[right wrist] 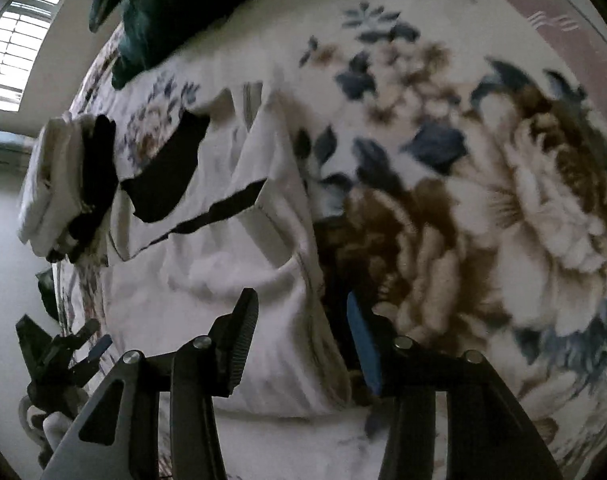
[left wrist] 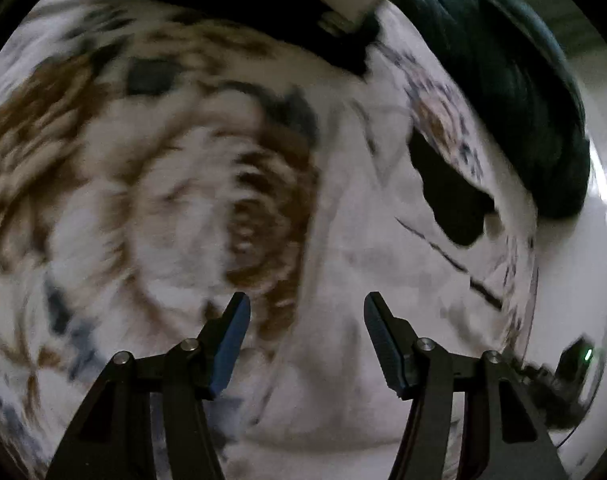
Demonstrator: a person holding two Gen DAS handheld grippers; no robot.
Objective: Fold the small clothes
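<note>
A white garment with black patches [right wrist: 207,264] lies spread on a floral blanket [right wrist: 483,200], apparently laid flat for folding. The right gripper [right wrist: 299,320] straddles its edge, unclenched; the left gripper [left wrist: 305,320] hovers over it, spread and empty.

left black two-finger gripper with blue pads [left wrist: 305,308] wide open, jaws spread apart, nothing between them, right black two-finger gripper with a blue pad [right wrist: 301,308] open too, fingers pointing forward, left gripper also visible from the right wrist view [right wrist: 93,340]
</note>
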